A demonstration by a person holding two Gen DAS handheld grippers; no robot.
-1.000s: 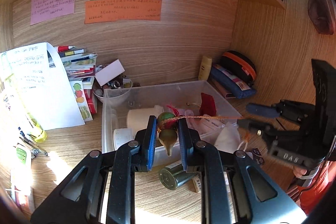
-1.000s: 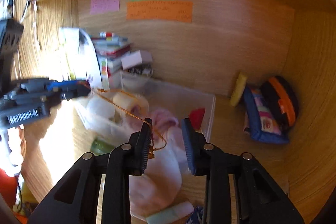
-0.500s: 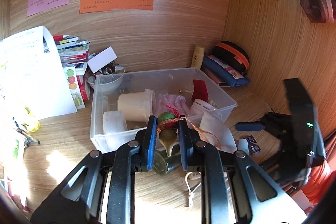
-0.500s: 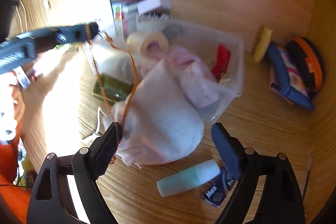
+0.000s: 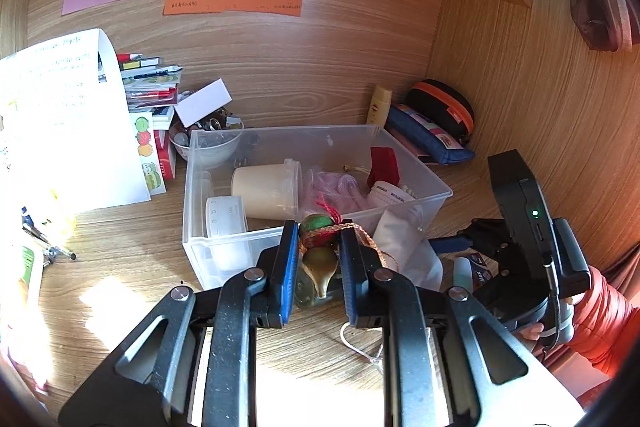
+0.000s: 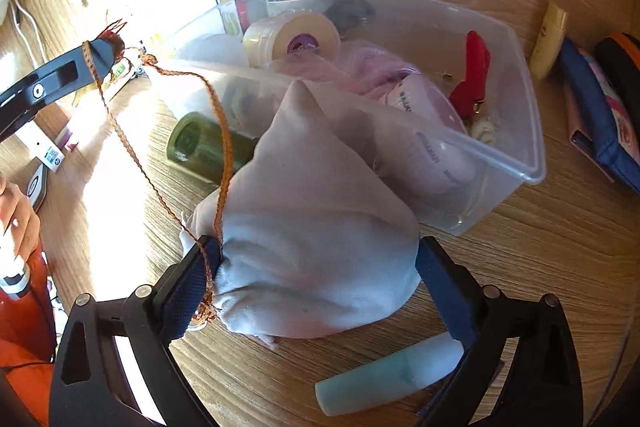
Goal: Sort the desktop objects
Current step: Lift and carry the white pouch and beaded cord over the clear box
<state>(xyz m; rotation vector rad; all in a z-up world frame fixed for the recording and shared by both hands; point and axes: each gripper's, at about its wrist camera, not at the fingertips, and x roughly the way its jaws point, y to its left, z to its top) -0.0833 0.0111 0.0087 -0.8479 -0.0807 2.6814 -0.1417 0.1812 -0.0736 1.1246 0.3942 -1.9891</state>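
My left gripper (image 5: 318,239) is shut on a small brass gourd charm (image 5: 320,265) with a green bead and red tassel. It hangs in front of the clear plastic bin (image 5: 192,187). An orange braided cord (image 6: 120,131) runs from the charm and drapes over the left finger of my right gripper (image 6: 318,247). The right jaws are opening wide and stand on either side of a white cloth pouch (image 6: 312,227) on the desk, against the bin's near wall. The pouch lies between them without being pinched.
The bin holds a cream tub (image 5: 266,191), pink mesh, a red clip (image 6: 474,75) and a white roll. A green jar (image 6: 204,143) lies before the bin and a mint tube (image 6: 384,379) near my right finger. Pencil cases (image 5: 432,135) sit at right, with papers and books (image 5: 60,119) at left.
The right gripper has gone from nearly shut on the cord to wide open. It has sunk and tipped down over the white pouch. The left gripper still holds the charm.
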